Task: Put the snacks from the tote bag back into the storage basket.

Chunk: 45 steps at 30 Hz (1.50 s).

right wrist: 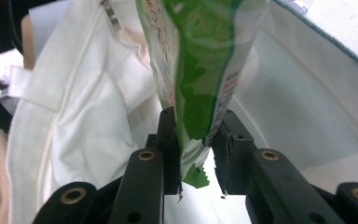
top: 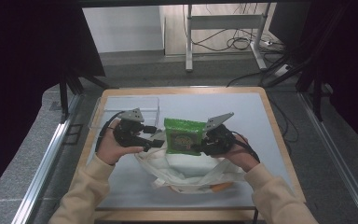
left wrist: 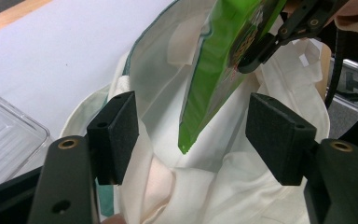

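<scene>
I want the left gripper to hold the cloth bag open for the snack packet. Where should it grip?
Probably the white tote bag's near rim, on the left gripper's side, approached from above. That hem stands up loosely beside the green packet, a thin fold open jaws could pinch.

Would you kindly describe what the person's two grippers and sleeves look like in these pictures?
The left gripper and right gripper are both black, each topped by a grey three-cornered plate with dark dots and trailing a black cable. In the gripper views, the black jaws carry brass-coloured rivets and blocky, matte black pads. The person wears pale cream long sleeves reaching to the wrists.
</scene>
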Motion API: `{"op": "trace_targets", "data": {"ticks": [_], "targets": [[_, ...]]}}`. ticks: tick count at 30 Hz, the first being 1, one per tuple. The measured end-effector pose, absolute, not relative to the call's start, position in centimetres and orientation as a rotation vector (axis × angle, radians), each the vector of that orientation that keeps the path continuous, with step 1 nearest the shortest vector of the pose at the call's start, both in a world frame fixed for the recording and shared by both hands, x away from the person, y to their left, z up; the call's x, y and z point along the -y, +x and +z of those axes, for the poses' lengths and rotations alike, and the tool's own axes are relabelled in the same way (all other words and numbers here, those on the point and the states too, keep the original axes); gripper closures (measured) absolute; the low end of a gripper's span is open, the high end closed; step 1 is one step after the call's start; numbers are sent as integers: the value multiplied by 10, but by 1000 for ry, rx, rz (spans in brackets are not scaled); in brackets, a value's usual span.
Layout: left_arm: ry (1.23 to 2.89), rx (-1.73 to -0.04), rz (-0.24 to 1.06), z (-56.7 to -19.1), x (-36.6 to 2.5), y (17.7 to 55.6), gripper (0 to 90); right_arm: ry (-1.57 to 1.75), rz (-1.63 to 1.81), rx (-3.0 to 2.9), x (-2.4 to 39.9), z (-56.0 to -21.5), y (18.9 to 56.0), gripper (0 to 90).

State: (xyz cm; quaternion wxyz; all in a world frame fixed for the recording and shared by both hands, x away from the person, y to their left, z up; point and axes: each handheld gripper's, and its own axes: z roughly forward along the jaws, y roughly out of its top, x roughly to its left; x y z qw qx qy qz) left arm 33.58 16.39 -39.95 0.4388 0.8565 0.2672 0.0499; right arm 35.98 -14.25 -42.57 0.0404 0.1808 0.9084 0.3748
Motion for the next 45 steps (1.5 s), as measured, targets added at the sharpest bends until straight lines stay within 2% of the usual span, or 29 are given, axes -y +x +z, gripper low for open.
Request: {"op": "trace_targets", "data": {"ticks": [13, 19, 23, 24, 27, 39, 45], "targets": [[2179, -578, 130, -380, -150, 338, 336, 418, 897, -2894, 127, -422, 366, 728], [2269, -503, 88, -375, -134, 346, 344, 328, 810, -2925, 119, -419, 363, 728], [2340, -461, 58, -384, -124, 348, 437, 291, 799, -2920, 115, -418, 360, 728], [2345, -458, 54, -385, -123, 348, 512, 282, 803, -2921, 115, -418, 360, 728], [2354, -451, 41, -387, -122, 348, 658, 283, 801, -2913, 114, -418, 360, 727], [2354, -422, 46, -385, -127, 347, 741, 287, 864, -2909, 116, -417, 359, 676], [2346, -427, 41, -384, -132, 347, 752, 396, 1004, -2865, 123, -407, 355, 535]]}}
